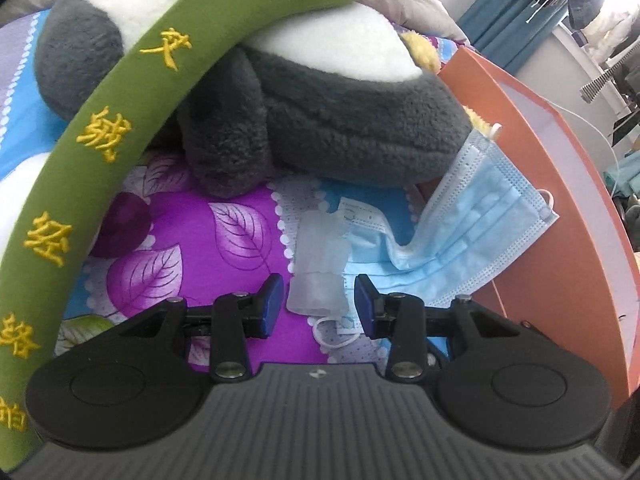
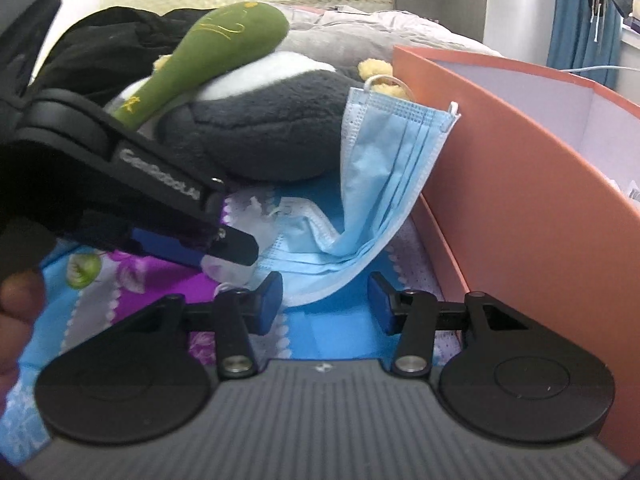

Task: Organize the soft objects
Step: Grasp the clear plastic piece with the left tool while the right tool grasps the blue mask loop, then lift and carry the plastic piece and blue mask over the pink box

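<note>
We've got a pale blue pleated face mask [image 2: 384, 168] as the thing nearest our right gripper [image 2: 326, 300]: its lower edge drapes down between the blue pads, closer to the left one, but the jaws stand apart and we can't see either pad pressing on it. The mask leans up against the wall of an orange cardboard box [image 2: 520, 200], its top corner with the white ear loop resting at the box rim. Over on the other side, our left gripper [image 1: 319, 300] also has its jaws apart, and a small clear, crinkly plastic packet [image 1: 318, 264] lies between the pads on the bedsheet, not clamped as far as we can tell. A second mask [image 1: 476, 216], thin and papery with stitched edges, sits just right of that packet. Behind it all is a fat grey-and-white plush toy [image 1: 320, 120], fuzzy and rounded, with a long green plush stick [image 1: 132, 120] bearing yellow embroidered characters lying across it. Everything rests on a smooth purple-and-blue leaf-print bedsheet [image 1: 208, 240].
</note>
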Tool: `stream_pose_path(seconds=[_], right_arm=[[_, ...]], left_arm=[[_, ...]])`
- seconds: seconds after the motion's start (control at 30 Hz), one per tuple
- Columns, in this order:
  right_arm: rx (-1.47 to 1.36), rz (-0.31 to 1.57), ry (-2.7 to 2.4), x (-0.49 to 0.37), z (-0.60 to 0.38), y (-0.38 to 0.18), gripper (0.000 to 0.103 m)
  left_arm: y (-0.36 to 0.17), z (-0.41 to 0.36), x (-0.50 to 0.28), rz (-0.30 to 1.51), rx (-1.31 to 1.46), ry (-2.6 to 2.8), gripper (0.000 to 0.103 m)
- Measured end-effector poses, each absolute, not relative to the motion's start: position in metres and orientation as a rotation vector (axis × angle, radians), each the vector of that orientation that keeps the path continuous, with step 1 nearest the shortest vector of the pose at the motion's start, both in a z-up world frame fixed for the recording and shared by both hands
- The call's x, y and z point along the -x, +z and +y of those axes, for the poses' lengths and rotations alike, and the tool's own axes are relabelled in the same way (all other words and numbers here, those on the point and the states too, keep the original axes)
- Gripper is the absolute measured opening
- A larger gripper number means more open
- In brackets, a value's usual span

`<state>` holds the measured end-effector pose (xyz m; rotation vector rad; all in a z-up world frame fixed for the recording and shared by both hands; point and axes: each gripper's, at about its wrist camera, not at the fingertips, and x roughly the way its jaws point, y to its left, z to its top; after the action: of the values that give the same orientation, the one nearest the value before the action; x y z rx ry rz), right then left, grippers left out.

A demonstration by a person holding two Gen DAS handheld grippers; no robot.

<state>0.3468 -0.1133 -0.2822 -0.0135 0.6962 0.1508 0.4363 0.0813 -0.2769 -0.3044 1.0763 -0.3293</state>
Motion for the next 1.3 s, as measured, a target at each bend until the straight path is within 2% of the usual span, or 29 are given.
stream_pose_path(seconds=[0.07,0.17,0.2,0.27,0.37,0.6,1.3], right_arm=[[0.005,0.702,0.137,-0.351,-0.115,-0.285,0.036],[-0.007,0.713,0.125,-0.357,-0.118,-0.288,0.028],[-0.006,0.708,0.118,-0.358,-0.118,-0.288,0.027],[-0.009,0.706,0.117,-0.362,-0.118,-0.289,0.013],[-0.015,0.713,0.11,-0.366,-0.118,-0.29,0.006],[-0.006,0.712,0.115,-0.356,-0.116,-0.284,0.004],[0.009,0.673,0.173,-0.289,-0.131,-0.231,0.004]], left_arm=[[-0.278,0.08,-0.436,1.08,0.31,-0.335,0.045],[-0.281,0.079,-0.437,1.09,0.315,-0.345,0.044],[-0.281,0.078,-0.437,1.088,0.306,-0.344,0.042],[-0.28,0.078,-0.437,1.085,0.303,-0.322,0.033],[-0.278,0.08,-0.434,1.073,0.303,-0.308,0.029],[-0.266,0.086,-0.42,1.035,0.319,-0.248,0.025],[-0.198,0.088,-0.316,0.942,0.325,-0.11,0.025]])
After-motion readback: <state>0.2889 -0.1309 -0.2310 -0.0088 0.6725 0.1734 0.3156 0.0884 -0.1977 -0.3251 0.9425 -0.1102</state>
